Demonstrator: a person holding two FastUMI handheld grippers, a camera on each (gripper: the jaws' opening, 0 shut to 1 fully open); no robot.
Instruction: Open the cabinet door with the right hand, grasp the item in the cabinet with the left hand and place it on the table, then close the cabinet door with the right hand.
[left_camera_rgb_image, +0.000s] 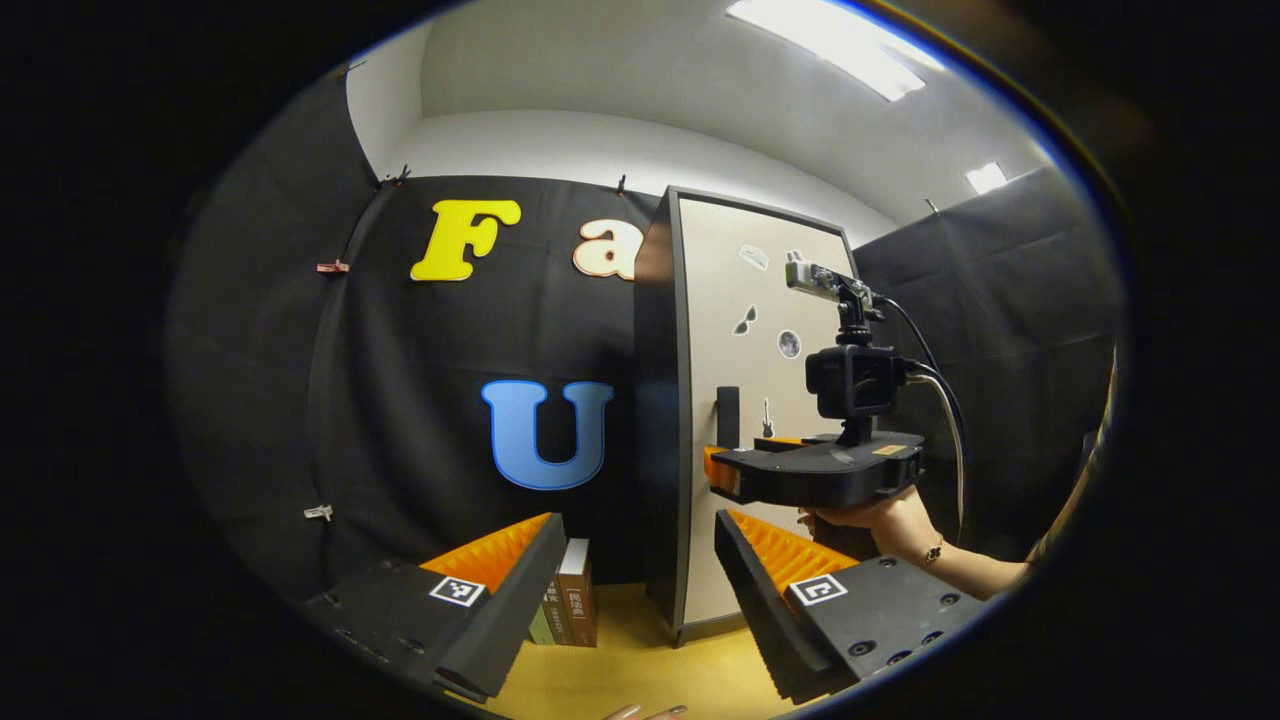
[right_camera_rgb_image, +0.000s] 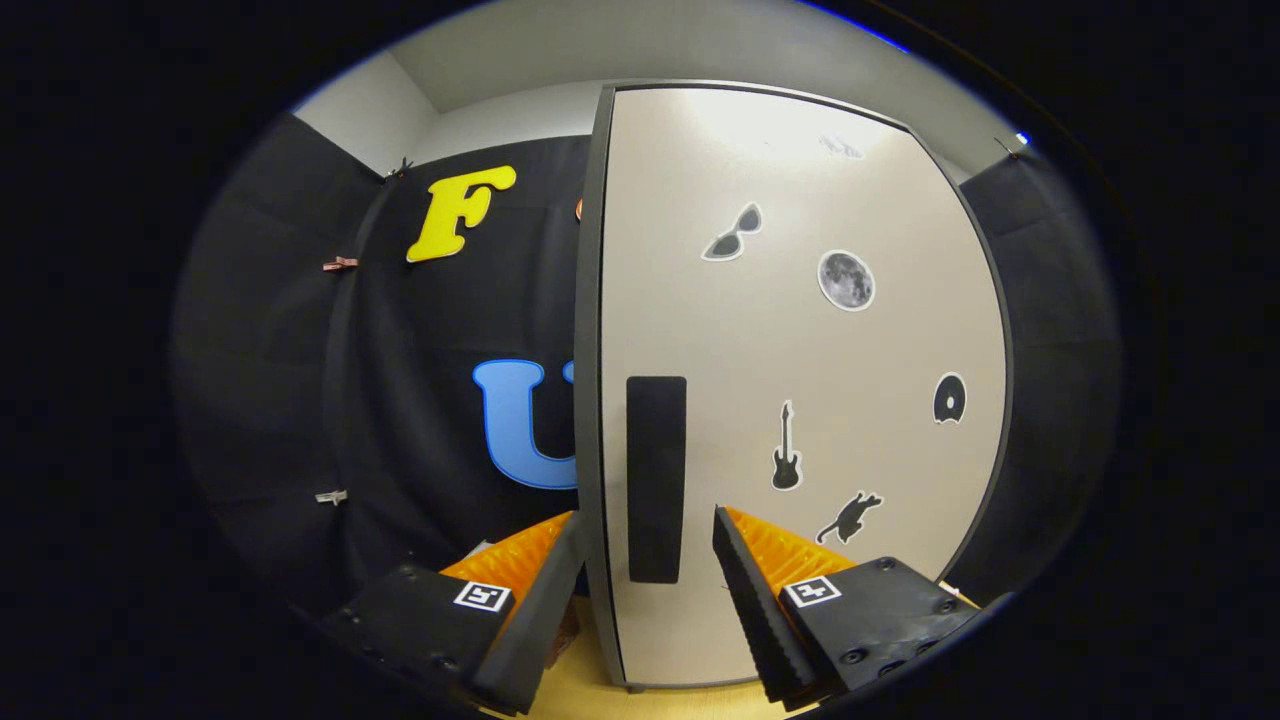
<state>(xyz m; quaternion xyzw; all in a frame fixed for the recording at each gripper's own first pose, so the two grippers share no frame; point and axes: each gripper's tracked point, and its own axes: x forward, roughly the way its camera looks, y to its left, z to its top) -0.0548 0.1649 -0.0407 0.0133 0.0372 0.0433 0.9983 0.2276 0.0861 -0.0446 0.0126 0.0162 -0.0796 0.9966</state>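
A tall cabinet stands on the table, dark-sided, with a pale door (left_camera_rgb_image: 760, 330) carrying several stickers. The door (right_camera_rgb_image: 800, 350) looks closed, so whatever is inside is hidden. Its dark vertical handle (right_camera_rgb_image: 656, 480) lies between the spread fingers of my right gripper (right_camera_rgb_image: 648, 515), which is open; one finger sits past the door's left edge. In the left gripper view a hand (left_camera_rgb_image: 880, 520) holds the right gripper (left_camera_rgb_image: 728, 470) just below the handle (left_camera_rgb_image: 727, 415). My left gripper (left_camera_rgb_image: 638, 516) hangs open and empty in front of the cabinet, a little way back.
Several books (left_camera_rgb_image: 572, 600) stand upright on the wooden table (left_camera_rgb_image: 640, 665) against the cabinet's left side. Black cloth walls close in behind and on the right. Fingertips of a hand (left_camera_rgb_image: 645, 712) peek in at the bottom edge.
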